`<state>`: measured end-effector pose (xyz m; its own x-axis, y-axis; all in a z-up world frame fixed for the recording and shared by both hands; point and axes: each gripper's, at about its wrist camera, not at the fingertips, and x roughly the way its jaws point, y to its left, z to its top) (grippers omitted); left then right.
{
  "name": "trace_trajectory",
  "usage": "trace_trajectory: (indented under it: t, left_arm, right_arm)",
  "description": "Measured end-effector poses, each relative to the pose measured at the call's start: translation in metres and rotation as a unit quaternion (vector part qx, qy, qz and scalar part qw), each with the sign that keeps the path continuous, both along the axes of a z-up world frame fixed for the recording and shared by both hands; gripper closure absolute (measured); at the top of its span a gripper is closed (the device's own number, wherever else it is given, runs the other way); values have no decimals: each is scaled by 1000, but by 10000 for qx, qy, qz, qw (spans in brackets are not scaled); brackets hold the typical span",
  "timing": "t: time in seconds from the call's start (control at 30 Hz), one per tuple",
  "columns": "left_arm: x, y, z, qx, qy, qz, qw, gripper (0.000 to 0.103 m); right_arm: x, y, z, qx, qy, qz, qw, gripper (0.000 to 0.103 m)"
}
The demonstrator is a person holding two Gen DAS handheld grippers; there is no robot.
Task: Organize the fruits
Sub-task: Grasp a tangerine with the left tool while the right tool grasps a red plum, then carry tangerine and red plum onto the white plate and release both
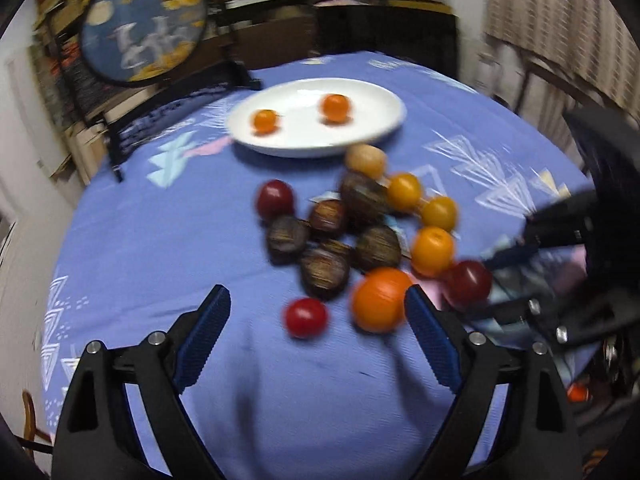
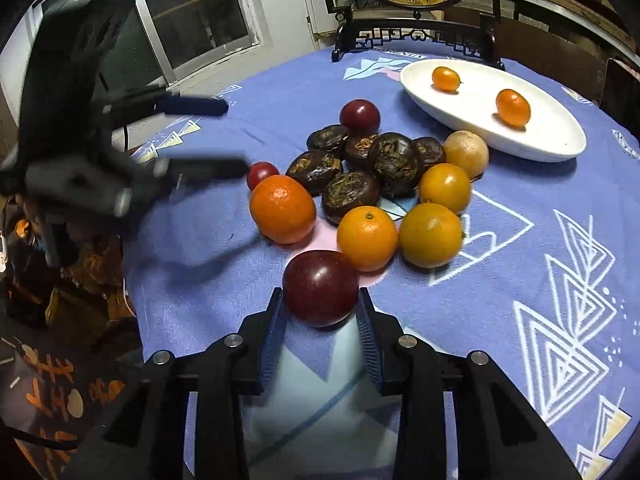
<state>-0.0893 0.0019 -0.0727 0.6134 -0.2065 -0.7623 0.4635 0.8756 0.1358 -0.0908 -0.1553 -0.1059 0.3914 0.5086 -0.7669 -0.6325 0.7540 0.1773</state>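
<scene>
A pile of fruit lies on the blue tablecloth: several dark wrinkled fruits [image 2: 352, 168], orange and yellow citrus [image 2: 366, 238], dark red plums and a small red tomato [image 1: 306, 317]. A white oval plate [image 2: 552, 140] holds two small oranges [image 2: 513, 107]. My right gripper [image 2: 320, 304] is shut on a dark red plum [image 2: 320, 294] at the near edge of the pile. My left gripper [image 1: 318, 304] is open; a large orange [image 1: 380, 300] sits just beside its right finger, the tomato between the fingers. The left gripper [image 2: 236, 138] also shows blurred in the right wrist view.
A round painted screen on a dark wooden stand [image 2: 412, 36] stands at the table's far edge behind the plate. A window [image 2: 192, 12] is at the back left. The plate also shows in the left wrist view [image 1: 380, 128].
</scene>
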Motion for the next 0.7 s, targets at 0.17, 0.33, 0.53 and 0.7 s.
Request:
trace_trajectory:
  t: [0.17, 0.33, 0.53, 0.7]
  left_arm:
    - [0, -26, -17, 201, 102, -301, 9993, 17]
    - [12, -39, -29, 323, 356, -379, 9981, 47]
    - [18, -37, -33, 272, 576, -349, 9974, 61]
    - [17, -30, -16, 81, 406, -279, 9988, 61]
  right_arm:
    - [0, -23, 3, 61, 12, -295, 9995, 67]
    - [-3, -35, 3, 103, -11, -447, 9989, 67]
    - [1, -34, 4, 136, -56, -422, 9990, 67]
    - [3, -38, 10, 172, -143, -404, 9989, 67]
